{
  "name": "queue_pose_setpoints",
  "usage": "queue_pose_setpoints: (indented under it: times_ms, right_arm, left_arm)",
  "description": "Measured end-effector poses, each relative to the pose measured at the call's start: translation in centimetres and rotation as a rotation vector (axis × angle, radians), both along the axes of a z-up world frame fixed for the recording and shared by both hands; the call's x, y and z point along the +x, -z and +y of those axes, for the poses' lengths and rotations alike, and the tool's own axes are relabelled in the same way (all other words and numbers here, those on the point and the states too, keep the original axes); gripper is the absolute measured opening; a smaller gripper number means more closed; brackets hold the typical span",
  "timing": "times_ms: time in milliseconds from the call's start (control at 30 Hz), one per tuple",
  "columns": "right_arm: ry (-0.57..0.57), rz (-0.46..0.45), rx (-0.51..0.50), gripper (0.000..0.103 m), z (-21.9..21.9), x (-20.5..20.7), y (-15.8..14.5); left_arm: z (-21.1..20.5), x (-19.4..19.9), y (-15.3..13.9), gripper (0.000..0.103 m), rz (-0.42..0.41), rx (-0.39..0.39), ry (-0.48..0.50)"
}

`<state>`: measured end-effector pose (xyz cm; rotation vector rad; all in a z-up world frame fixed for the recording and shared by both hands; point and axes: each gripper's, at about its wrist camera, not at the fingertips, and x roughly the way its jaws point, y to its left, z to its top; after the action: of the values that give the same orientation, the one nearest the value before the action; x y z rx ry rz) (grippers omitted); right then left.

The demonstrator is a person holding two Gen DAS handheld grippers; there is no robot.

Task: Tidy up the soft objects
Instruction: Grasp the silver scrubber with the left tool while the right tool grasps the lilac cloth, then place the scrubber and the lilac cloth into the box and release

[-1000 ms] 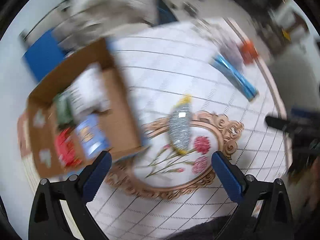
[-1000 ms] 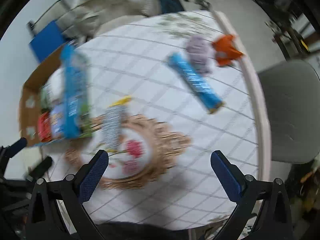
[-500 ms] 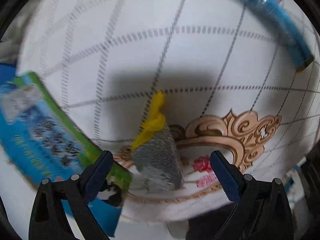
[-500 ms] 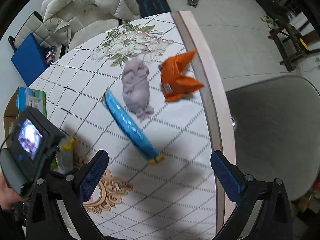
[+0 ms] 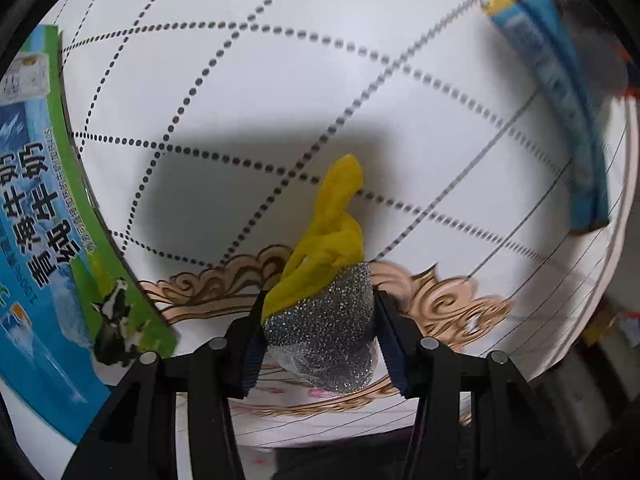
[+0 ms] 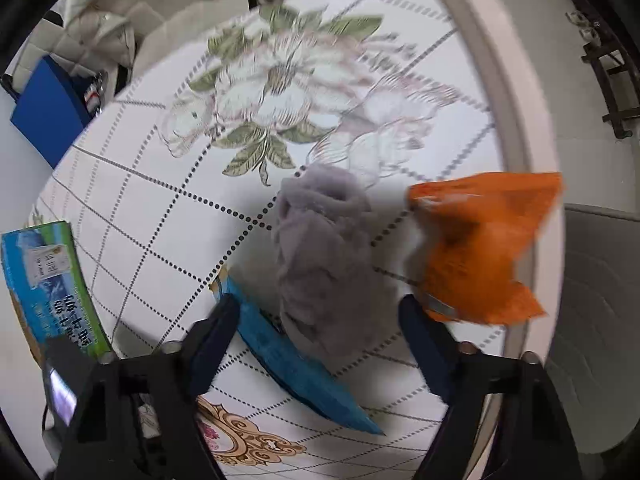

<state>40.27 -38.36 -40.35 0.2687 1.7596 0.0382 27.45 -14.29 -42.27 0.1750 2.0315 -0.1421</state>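
In the left wrist view my left gripper (image 5: 318,312) has its jaws closed against both sides of a silver glittery soft object (image 5: 324,332) with a yellow twisted cloth top (image 5: 332,232), low over the table. In the right wrist view my right gripper (image 6: 320,316) is open, its fingers either side of a grey fluffy cloth (image 6: 320,248) lying on the table. An orange cloth (image 6: 480,248) lies just right of it near the table edge. A blue packet (image 6: 296,364) lies under the grey cloth's near end; it also shows in the left wrist view (image 5: 560,96).
A blue and green milk carton (image 5: 44,216) stands at the left, also seen in the right wrist view (image 6: 52,280). The table's pink rim (image 6: 516,120) runs along the right, with a grey chair (image 6: 600,320) beyond. A blue box (image 6: 48,112) sits off the far left.
My left gripper moved down onto the silver and yellow object and closed on it. My right gripper moved forward and down so the grey cloth sits between its open fingers.
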Motion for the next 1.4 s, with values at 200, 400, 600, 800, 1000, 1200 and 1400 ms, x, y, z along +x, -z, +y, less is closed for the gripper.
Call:
queue_pose_setpoints:
  times_ms: [200, 400, 600, 800, 1000, 1200, 1400]
  right_arm:
    - [0.008, -0.004, -0.059, 0.043, 0.6, -0.3, 0.6]
    - [-0.006, -0.110, -0.060, 0.043, 1.2, -2.2, -5.2]
    - [-0.058, -0.244, 0.058, 0.043, 6.7, -5.3, -14.0]
    - [-0.160, -0.265, 0.206, 0.043, 18.4, -7.8, -17.9]
    - [-0.229, -0.248, 0.200, 0.043, 30.2, -7.5, -16.8]
    - [-0.229, -0.212, 0.112, 0.043, 37.1, -5.4, -14.3]
    - [-0.198, -0.166, 0.030, 0.043, 39.3, -3.3, -11.1]
  left_arm:
    - [0.7, 0.2, -2.7, 0.043, -0.125, -0.020, -0.018]
    - [3.7, -0.1, -9.0, 0.043, -0.269, -0.114, -0.047]
    - [10.5, 1.3, -18.4, 0.043, -0.415, -0.202, -0.099]
    - [19.3, 4.3, -23.8, 0.043, -0.498, -0.127, -0.146]
    - [29.4, 5.5, -22.1, 0.043, -0.484, -0.006, -0.214]
    - [36.4, 8.6, -16.9, 0.043, -0.402, 0.048, -0.270]
    - [38.8, 10.0, -12.2, 0.043, -0.329, 0.077, -0.255]
